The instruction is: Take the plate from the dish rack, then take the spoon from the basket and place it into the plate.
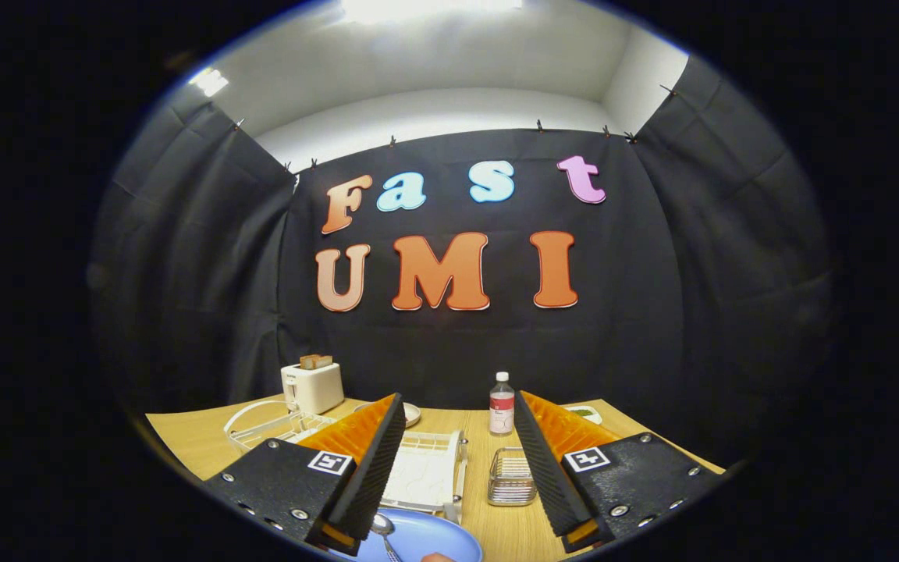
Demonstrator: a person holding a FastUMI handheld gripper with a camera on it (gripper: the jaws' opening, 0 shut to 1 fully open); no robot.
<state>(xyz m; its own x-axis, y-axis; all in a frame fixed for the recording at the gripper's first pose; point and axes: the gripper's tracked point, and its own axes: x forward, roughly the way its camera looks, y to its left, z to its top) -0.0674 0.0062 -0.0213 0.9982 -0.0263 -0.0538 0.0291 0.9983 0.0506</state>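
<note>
spoon (383,531) on plate (434,538) between open gripper (457,437) fingers.

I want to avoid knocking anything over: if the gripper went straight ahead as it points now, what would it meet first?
The gripper is open and holds nothing. Straight ahead between its fingers lie the white dish rack and the small wire basket; the bottle stands beyond. Depth is unclear, so it might pass above them.

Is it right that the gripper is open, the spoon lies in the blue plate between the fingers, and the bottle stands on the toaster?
Not quite. In the gripper view the bottle stands on the table, well apart from the toaster. The rest holds: the gripper is open, and the spoon lies in the blue plate between the fingers.
</note>
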